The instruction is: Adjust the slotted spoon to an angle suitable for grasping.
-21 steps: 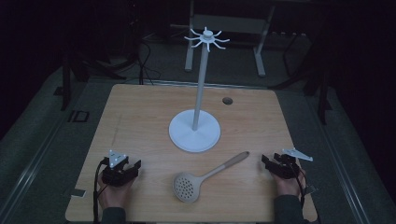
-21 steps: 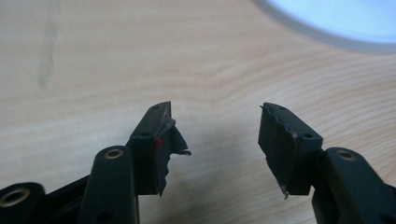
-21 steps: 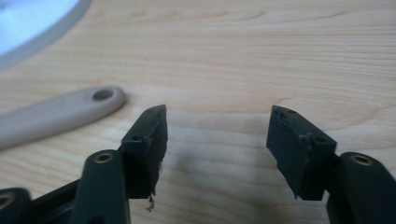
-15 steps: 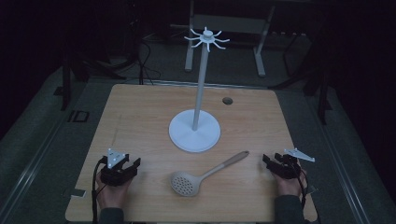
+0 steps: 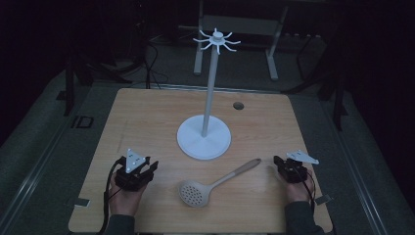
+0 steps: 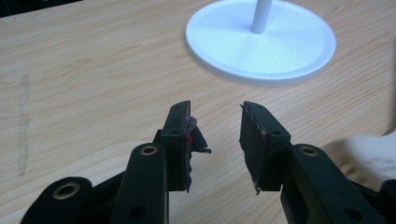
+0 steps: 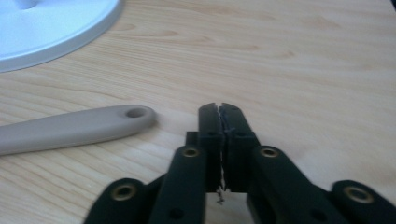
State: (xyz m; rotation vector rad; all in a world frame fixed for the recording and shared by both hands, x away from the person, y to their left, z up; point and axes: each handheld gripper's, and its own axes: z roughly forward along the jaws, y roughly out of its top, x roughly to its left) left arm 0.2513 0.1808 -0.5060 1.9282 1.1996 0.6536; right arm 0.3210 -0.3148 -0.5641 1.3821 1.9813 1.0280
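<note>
I see a light brown wooden table [image 5: 147,122] with thin wavy grain lines. The stand [image 5: 204,139] on it is all white. The spoon [image 5: 215,182] is pale grey-beige, and its round head is dotted with little holes. My left gripper [image 6: 215,123] and right gripper [image 7: 220,109] are black with small brass-coloured rivets.

No writing, brand, number or sign can be read anywhere. A dark mark on the floor [image 5: 58,147] left of the counter [image 5: 147,122] in the high view resembles the letters "ID" [image 5: 81,122], but it is too dim and small to be sure.
</note>
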